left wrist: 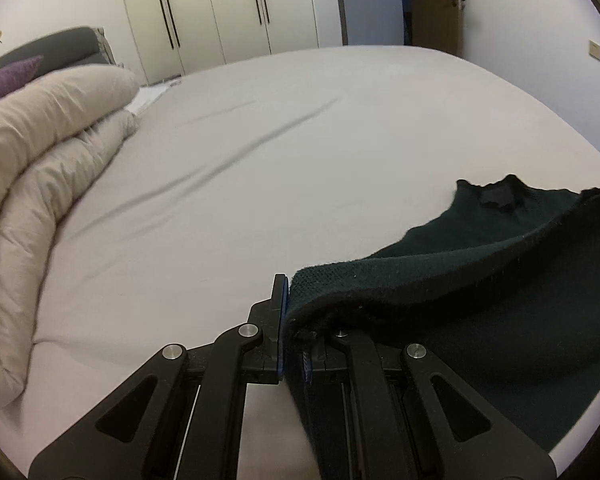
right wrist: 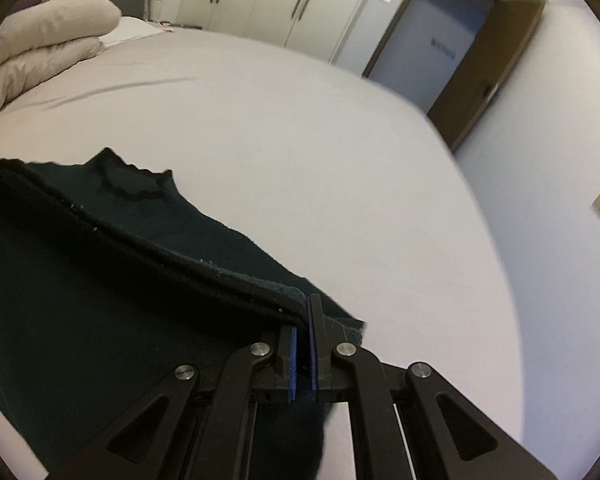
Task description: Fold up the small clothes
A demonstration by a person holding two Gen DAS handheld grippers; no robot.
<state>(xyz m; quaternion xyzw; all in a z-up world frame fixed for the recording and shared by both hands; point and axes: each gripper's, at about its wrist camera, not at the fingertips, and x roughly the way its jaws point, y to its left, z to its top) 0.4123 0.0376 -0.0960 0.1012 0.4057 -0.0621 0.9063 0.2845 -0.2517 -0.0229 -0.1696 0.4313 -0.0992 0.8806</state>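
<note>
A dark green knit sweater (left wrist: pixel 500 280) lies on the bed, its frilled collar (left wrist: pixel 500 196) at the far end. My left gripper (left wrist: pixel 294 308) is shut on the sweater's near left hem corner and holds it lifted, the hem edge stretched to the right. In the right wrist view the same sweater (right wrist: pixel 80 300) spreads to the left, collar (right wrist: pixel 136 184) away from me. My right gripper (right wrist: pixel 302 320) is shut on the near right hem corner and holds it raised off the sheet.
The bed's pale grey sheet (left wrist: pixel 300 152) has a few creases. A folded beige duvet (left wrist: pixel 40 168) is piled on the left, with a purple cushion (left wrist: pixel 8 80) behind it. Wardrobes (left wrist: pixel 220 12) and a door (right wrist: pixel 432 36) stand beyond the bed.
</note>
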